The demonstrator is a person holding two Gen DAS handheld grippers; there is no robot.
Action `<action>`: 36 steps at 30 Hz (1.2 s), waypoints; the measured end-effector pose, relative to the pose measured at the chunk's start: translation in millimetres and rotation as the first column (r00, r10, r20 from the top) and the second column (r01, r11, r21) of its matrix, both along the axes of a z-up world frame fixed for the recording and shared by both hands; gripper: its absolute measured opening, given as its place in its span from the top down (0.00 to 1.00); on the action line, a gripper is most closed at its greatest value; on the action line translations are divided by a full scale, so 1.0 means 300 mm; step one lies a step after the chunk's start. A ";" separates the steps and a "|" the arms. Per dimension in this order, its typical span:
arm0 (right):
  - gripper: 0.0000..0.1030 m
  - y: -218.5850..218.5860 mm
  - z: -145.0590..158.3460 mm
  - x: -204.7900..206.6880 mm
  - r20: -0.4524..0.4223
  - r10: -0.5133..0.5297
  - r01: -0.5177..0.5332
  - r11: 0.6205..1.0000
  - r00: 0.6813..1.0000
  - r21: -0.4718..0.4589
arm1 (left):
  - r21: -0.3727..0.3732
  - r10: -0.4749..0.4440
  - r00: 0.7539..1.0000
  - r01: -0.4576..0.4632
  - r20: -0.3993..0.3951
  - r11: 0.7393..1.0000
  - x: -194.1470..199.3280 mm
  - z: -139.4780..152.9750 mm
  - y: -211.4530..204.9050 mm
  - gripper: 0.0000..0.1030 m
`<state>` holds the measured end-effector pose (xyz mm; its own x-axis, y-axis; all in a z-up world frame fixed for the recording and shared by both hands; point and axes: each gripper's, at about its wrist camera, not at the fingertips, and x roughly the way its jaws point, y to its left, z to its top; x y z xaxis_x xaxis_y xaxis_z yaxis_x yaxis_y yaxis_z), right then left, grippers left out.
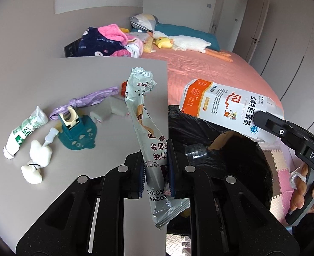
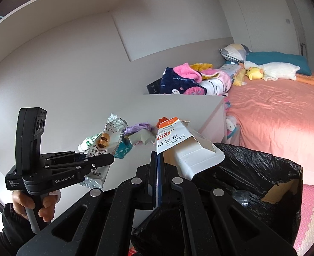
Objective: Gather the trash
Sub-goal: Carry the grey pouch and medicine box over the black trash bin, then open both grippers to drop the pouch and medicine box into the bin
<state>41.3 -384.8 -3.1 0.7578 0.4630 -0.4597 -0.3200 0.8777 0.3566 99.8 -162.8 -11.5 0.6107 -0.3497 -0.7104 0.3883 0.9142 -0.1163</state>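
Note:
My left gripper (image 1: 156,171) is shut on a silver snack wrapper (image 1: 145,128), held upright at the right edge of the grey desk (image 1: 28,89). From the right wrist view that wrapper (image 2: 105,140) shows pinched in the left gripper (image 2: 110,160) over the desk. My right gripper (image 2: 157,170) is shut on a flap of an orange-and-white medicine box (image 2: 187,147). In the left wrist view the box (image 1: 227,106) hangs over the black trash bag (image 1: 216,149), clamped by the right gripper (image 1: 258,115). The black trash bag (image 2: 263,183) stands open beside the desk, a clear plastic bottle (image 1: 196,150) inside.
On the desk lie a green-and-white tube (image 1: 24,132), white tissue wads (image 1: 36,162), a teal holder (image 1: 75,132), a purple bag (image 1: 88,100) and a white block (image 1: 114,108). A pink bed (image 1: 210,72) with plush toys lies beyond; foam mats (image 2: 310,209) cover the floor.

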 end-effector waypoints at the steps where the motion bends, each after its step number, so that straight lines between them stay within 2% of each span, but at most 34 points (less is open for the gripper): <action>1: 0.99 -0.014 0.000 -0.005 -0.002 -0.010 0.010 1.000 1.000 0.000 | 0.000 -0.010 1.000 0.010 -0.002 1.000 0.000 -0.002 -0.015 0.84; 10: 0.99 -0.125 -0.022 -0.031 -0.064 -0.110 0.109 0.994 0.992 -0.007 | 0.013 -0.107 0.994 0.108 -0.030 0.994 -0.024 -0.025 -0.166 0.84; 19: 0.97 -0.208 -0.061 -0.007 -0.220 -0.199 0.204 0.979 0.955 0.002 | 0.017 -0.175 0.980 0.178 -0.100 0.984 -0.001 -0.071 -0.270 0.82; 20: 0.83 -0.215 -0.063 -0.003 -0.234 -0.212 0.217 0.976 0.949 -0.005 | 0.017 -0.188 0.976 0.191 -0.113 0.981 0.000 -0.078 -0.281 0.75; 21: 0.67 -0.221 -0.063 -0.002 -0.246 -0.237 0.240 0.971 0.940 -0.019 | 0.023 -0.196 0.973 0.200 -0.123 0.979 0.002 -0.083 -0.294 0.47; 22: 0.27 -0.228 -0.060 -0.004 -0.249 -0.273 0.273 0.961 0.929 -0.039 | 0.038 -0.192 0.974 0.198 -0.118 0.979 0.002 -0.086 -0.304 0.25; 23: 0.17 -0.235 -0.056 -0.010 -0.240 -0.297 0.295 0.954 0.924 -0.047 | 0.052 -0.186 0.978 0.191 -0.094 0.980 -0.002 -0.082 -0.311 0.07; 25: 0.17 -0.245 -0.050 -0.020 -0.228 -0.316 0.312 0.949 0.921 -0.053 | 0.075 -0.186 0.980 0.191 -0.064 0.979 -0.011 -0.076 -0.323 0.06; 28: 0.17 -0.267 -0.046 -0.022 -0.224 -0.337 0.334 0.941 0.914 -0.050 | 0.055 -0.183 0.980 0.187 -0.073 0.981 -0.003 -0.074 -0.317 0.06; 36: 0.17 -0.259 -0.053 -0.015 -0.226 -0.352 0.348 0.936 0.908 -0.058 | 0.055 -0.157 0.985 0.161 -0.072 0.985 0.000 -0.076 -0.272 0.06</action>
<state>36.8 -462.5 -19.0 0.7432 0.1787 -0.6448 0.0974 0.9245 0.3685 99.8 -244.4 -34.1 0.5008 -0.3936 -0.7709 0.5226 0.8475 -0.0932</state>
